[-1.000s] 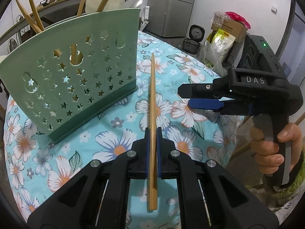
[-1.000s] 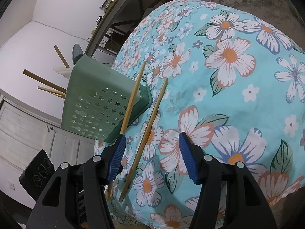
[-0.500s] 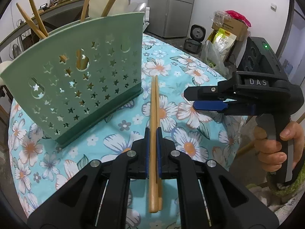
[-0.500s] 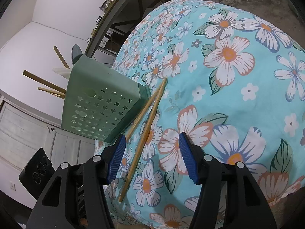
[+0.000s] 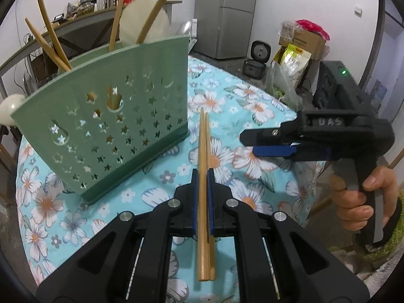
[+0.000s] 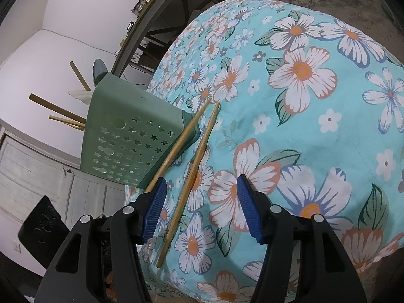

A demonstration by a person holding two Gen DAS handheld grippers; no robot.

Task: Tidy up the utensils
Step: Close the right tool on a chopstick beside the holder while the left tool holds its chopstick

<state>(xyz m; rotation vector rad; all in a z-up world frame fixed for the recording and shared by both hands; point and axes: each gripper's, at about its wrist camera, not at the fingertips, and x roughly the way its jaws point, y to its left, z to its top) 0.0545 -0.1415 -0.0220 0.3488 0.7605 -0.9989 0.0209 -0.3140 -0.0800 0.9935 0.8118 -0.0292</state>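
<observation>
Your left gripper [image 5: 202, 176] clamps one chopstick [image 5: 202, 166]; second chopstick [image 6: 192, 174] lies on tablecloth [image 6: 315, 131]; right gripper [image 6: 199, 209] gapes, empty.

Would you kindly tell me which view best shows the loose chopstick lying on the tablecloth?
The right wrist view: the loose wooden chopstick shows almost whole. In the left wrist view it is mostly hidden behind the gripped one.

Two chopsticks [image 6: 194, 161] beside the green holder [image 6: 131, 136] — right gripper [image 6: 199, 207] fingers apart.
</observation>
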